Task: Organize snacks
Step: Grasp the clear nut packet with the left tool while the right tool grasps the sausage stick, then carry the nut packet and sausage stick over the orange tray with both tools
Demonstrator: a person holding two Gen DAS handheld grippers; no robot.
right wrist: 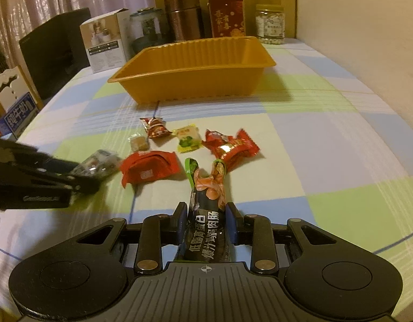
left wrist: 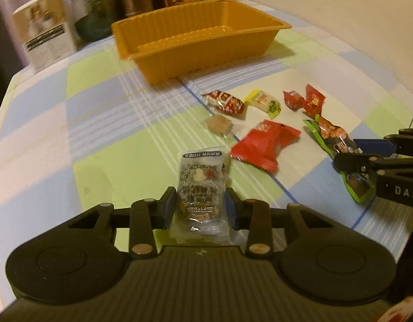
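my left gripper [left wrist: 201, 206] has its fingers [left wrist: 167, 205] pinching a clear-wrapped snack [left wrist: 199, 187] with black and white printing too blurred to read. my right gripper [right wrist: 206, 221] has its fingers [right wrist: 181, 222] pinching a dark sausage pack [right wrist: 206, 230] with green edges; its white chinese print reads 低脂高蛋白 and 爆汁鸡胸肉肠. both packs are at the near edge of the snack cluster, low over the surface [right wrist: 313, 134].

still lying loose between me and the orange tray [right wrist: 195, 80]: a red pouch [right wrist: 148, 170], a red twist-wrapped candy [right wrist: 230, 147], a yellow and green candy [right wrist: 187, 138], a small red packet [right wrist: 155, 127] and a brown cube in clear wrap [right wrist: 139, 142]. the tray has nothing visible inside.

the surface wears a checked cloth of pale blue, green and white. behind the tray stand a white box [right wrist: 106, 40], a glass jar [right wrist: 147, 28], a copper tin [right wrist: 183, 17], a red box with gold chinese writing [right wrist: 227, 16] and a clear jar with a pale label [right wrist: 269, 24]. at far left a blue carton reads 纯牛奶 [right wrist: 17, 116]. pinkish curtains hang behind, a cream wall to the right.
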